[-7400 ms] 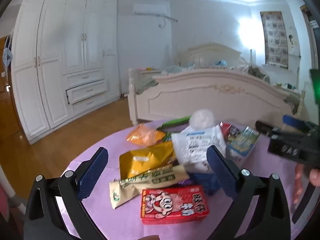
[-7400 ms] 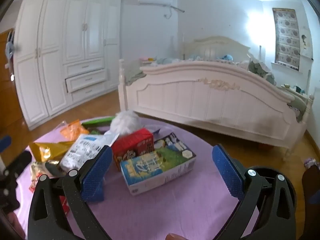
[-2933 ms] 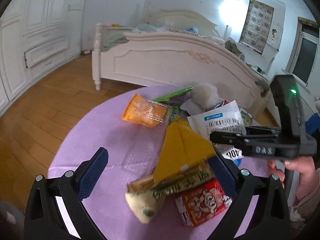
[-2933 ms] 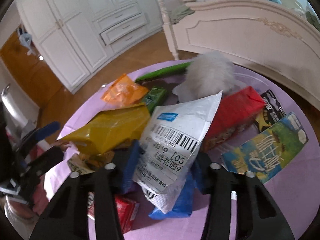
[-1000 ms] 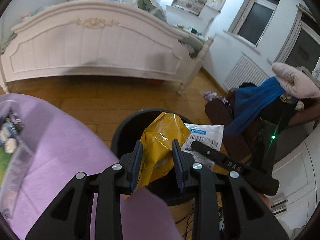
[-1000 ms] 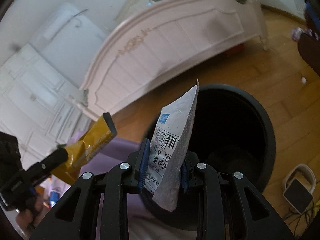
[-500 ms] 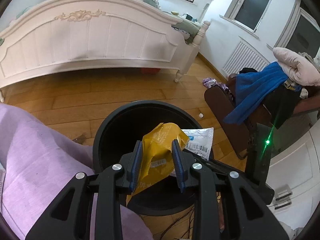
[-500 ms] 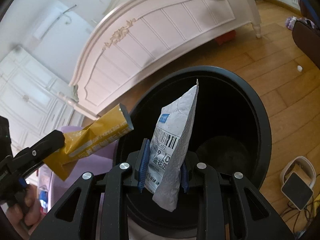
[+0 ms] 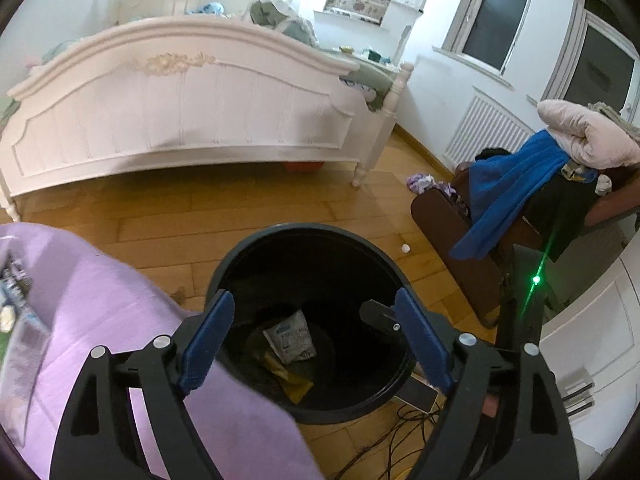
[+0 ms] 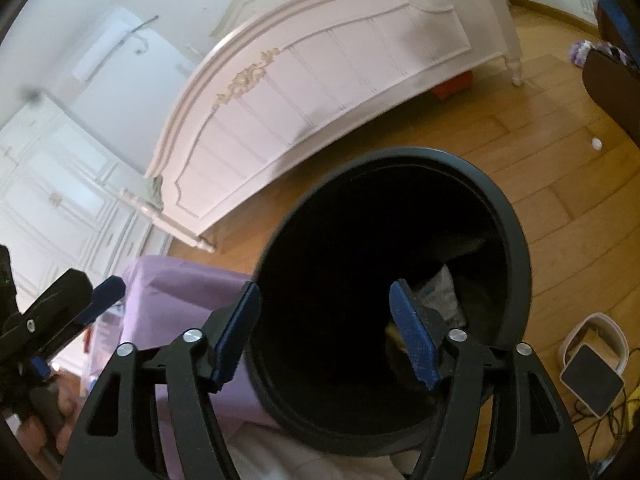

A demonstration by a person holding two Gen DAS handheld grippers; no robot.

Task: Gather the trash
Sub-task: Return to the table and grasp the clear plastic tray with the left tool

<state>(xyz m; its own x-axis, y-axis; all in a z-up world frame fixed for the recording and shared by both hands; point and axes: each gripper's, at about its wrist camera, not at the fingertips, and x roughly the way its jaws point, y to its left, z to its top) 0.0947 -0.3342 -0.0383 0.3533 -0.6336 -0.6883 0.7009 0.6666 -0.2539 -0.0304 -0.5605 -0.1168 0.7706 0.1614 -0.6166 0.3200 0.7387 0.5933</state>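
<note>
Over the round black plastic trash bin (image 9: 308, 408), both grippers hang with nothing in them. The left gripper (image 9: 316, 344) has its blue-padded fingers (image 9: 208, 336) spread wide and its jaws are opening, with nothing between them but the view down into the bin. Same deal with the right gripper (image 10: 324, 332): jaws opening, pads apart, no trash pinched.

Down at the bottom of the bin you can see the white printed mailer bag (image 9: 290, 338) lying crumpled, and touching its lower edge the yellow foil snack wrapper (image 9: 290, 378), partly in shadow. From the right wrist view only a bit of the white bag (image 10: 442, 292) shows, just past the right-hand finger, against the far inner wall.

The bin stands on the wooden plank floor (image 9: 224, 216), right up against the edge of the table with the purple cloth (image 9: 100, 312). The left-wrist view catches the tip of the right gripper poking in over the bin's rim, with a green light glowing on its body. Behind it all is the white carved bed footboard (image 9: 180, 112), and off to the right a chair piled with a blue cloth (image 9: 516, 188).
</note>
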